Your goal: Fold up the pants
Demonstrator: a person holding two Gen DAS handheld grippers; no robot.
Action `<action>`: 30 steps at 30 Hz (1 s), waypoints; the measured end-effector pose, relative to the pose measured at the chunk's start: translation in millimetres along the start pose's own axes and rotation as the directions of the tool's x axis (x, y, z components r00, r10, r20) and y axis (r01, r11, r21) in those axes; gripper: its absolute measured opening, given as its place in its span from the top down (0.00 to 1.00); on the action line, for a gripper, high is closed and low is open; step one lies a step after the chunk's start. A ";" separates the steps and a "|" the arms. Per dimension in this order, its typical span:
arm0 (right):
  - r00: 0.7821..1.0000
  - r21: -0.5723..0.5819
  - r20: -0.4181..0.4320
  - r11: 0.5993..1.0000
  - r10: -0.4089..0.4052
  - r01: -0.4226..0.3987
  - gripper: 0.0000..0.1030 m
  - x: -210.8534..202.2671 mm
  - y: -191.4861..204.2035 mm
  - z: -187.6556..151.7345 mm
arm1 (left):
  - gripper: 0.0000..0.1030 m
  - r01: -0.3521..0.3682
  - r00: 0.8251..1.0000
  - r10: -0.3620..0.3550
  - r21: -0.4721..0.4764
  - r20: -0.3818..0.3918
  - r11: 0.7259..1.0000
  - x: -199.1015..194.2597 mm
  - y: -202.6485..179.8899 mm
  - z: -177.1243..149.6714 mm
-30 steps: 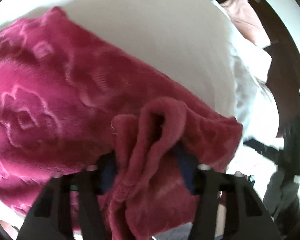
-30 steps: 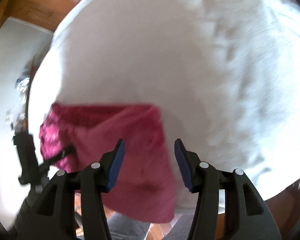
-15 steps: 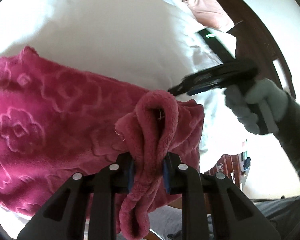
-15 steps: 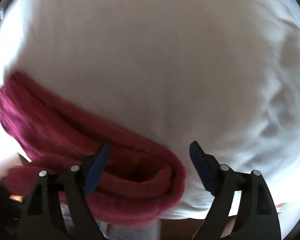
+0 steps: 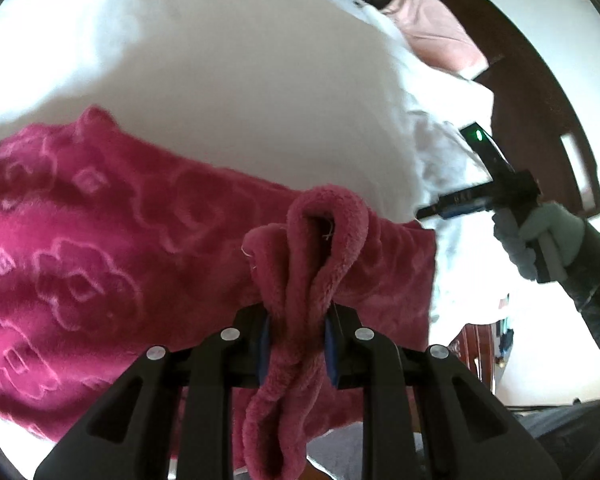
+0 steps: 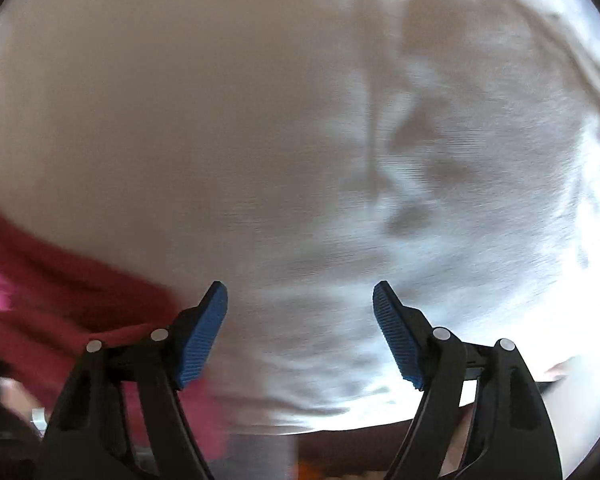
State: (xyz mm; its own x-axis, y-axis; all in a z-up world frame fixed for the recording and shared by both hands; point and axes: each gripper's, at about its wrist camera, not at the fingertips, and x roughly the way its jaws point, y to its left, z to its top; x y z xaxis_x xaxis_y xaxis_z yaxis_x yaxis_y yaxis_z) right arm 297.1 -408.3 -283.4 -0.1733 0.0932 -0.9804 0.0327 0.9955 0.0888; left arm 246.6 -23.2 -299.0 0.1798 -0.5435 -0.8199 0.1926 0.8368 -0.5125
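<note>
Both grippers (image 5: 294, 340) (image 6: 300, 332) steeply downward

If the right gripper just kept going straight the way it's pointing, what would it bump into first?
Most likely the white bedding. The right gripper points down at it, its fingers closing with nothing between them. The red pants lie off to the side of its line. The picture is blurred, so depth is uncertain.

Both wrist cameras look steeply down, close over the white bed (image 5: 220, 80), sharing the pants (image 6: 60, 300).
</note>
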 end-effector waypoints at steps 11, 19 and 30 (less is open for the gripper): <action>0.982 -0.242 -0.167 0.969 -0.083 0.041 0.21 36.3 65.9 4.4 | 0.80 0.034 0.999 -0.034 0.068 0.001 0.997 -13.4 -38.2 -21.6; 0.982 -0.142 -0.105 0.979 -0.160 0.145 0.19 22.4 8.6 2.5 | 0.80 0.005 1.000 -0.006 0.028 0.016 1.000 -9.0 -23.2 -16.2; 0.995 -0.068 -0.035 0.993 0.091 -0.093 0.20 -8.7 -11.8 0.3 | 0.81 0.034 0.999 -0.032 0.118 -0.015 0.992 -14.8 -43.2 -9.9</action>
State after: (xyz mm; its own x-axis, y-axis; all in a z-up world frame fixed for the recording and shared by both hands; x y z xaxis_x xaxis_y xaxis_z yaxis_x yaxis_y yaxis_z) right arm 298.5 -420.9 -276.0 -0.2037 0.1840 -0.9616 -0.0179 0.9813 0.1916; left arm 226.1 -50.7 -267.3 0.1585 -0.5692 -0.8068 0.3114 0.8042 -0.5062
